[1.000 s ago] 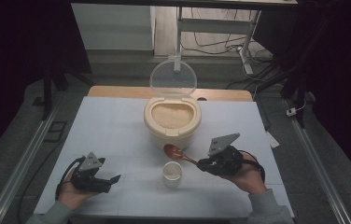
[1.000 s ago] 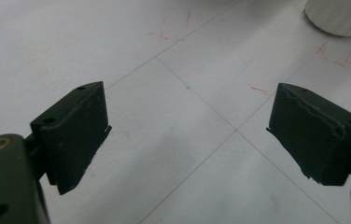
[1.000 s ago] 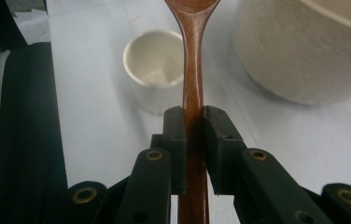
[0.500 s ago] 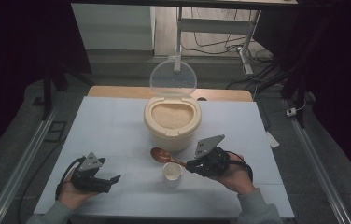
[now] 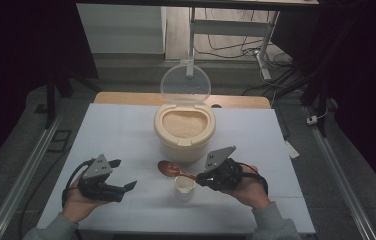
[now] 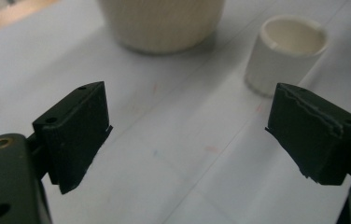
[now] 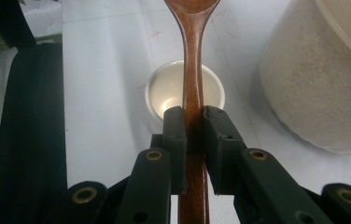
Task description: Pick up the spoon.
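Observation:
A cream rice container (image 5: 183, 135) stands mid-table with its clear lid (image 5: 185, 82) raised and rice (image 5: 184, 122) inside. In front of it sits a small white cup (image 5: 184, 186), also in the left gripper view (image 6: 288, 51) and the right gripper view (image 7: 164, 93). My right gripper (image 5: 199, 176) (image 7: 193, 116) is shut on the handle of a wooden spoon (image 5: 168, 168) (image 7: 192, 56). The handle crosses over the cup and the spoon's bowl lies to the cup's left. My left gripper (image 5: 124, 174) (image 6: 187, 121) is open and holds nothing, left of the cup.
The white tabletop (image 5: 116, 130) spreads around the container, with a wooden strip (image 5: 126, 98) along its far edge. Metal rails (image 5: 21, 175) run down both sides. The container's side (image 7: 323, 93) is close to the right of the spoon.
My right gripper carried the spoon leftward, from the cup's right to over the cup. My left gripper lifted slightly off the table.

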Demonstrator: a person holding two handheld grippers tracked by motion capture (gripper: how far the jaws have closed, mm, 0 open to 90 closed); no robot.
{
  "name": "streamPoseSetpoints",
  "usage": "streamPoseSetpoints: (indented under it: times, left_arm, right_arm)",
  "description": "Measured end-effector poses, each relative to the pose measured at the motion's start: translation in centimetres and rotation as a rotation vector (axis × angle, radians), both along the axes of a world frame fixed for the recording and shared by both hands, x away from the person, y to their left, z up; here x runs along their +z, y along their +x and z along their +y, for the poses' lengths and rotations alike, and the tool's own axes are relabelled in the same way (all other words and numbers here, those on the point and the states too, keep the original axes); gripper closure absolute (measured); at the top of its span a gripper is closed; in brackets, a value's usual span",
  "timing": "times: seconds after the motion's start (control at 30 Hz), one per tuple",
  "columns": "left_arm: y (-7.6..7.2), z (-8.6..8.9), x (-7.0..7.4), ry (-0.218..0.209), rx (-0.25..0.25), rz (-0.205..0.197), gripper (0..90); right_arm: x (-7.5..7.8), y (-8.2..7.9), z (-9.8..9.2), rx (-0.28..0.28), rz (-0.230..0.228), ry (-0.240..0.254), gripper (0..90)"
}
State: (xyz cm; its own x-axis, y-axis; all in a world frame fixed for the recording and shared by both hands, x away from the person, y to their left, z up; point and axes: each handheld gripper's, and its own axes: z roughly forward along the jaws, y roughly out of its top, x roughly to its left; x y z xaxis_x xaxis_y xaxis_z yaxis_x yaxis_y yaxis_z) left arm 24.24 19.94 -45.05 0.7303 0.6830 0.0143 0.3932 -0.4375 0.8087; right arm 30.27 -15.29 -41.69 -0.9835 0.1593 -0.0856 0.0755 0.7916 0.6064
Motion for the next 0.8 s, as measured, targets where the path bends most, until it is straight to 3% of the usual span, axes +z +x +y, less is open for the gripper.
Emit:
streamPoseSetpoints:
  times: [0.13,0.27,0.3,0.43,0.67,0.8]
  left_arm:
    - [0.4,-2.4,1.9,0.017,-0.078,-0.031,14.2]
    - [0.8,-5.0,3.2,0.063,-0.157,-0.052,14.9]
    - [0.8,-5.0,3.2,0.063,-0.157,-0.052,15.1]
    - [1.5,-7.4,3.7,0.114,-0.245,-0.03,16.1]
    - [1.9,-9.1,4.2,0.154,-0.294,-0.037,19.9]
    - [2.3,-10.4,4.4,0.185,-0.352,-0.03,25.0]
  right_arm:
    - [-0.1,-0.1,0.3,0.005,-0.001,-0.008,79.2]
    - [-0.1,-0.1,0.5,0.011,-0.007,-0.016,79.2]
    - [-0.1,-0.1,0.5,0.012,-0.007,-0.014,79.2]
    - [-0.1,-0.2,0.6,0.016,-0.008,-0.017,79.2]
    - [-0.1,-0.4,1.0,0.025,-0.014,-0.031,79.2]
    - [-0.2,-0.5,1.3,0.034,-0.015,-0.043,79.2]
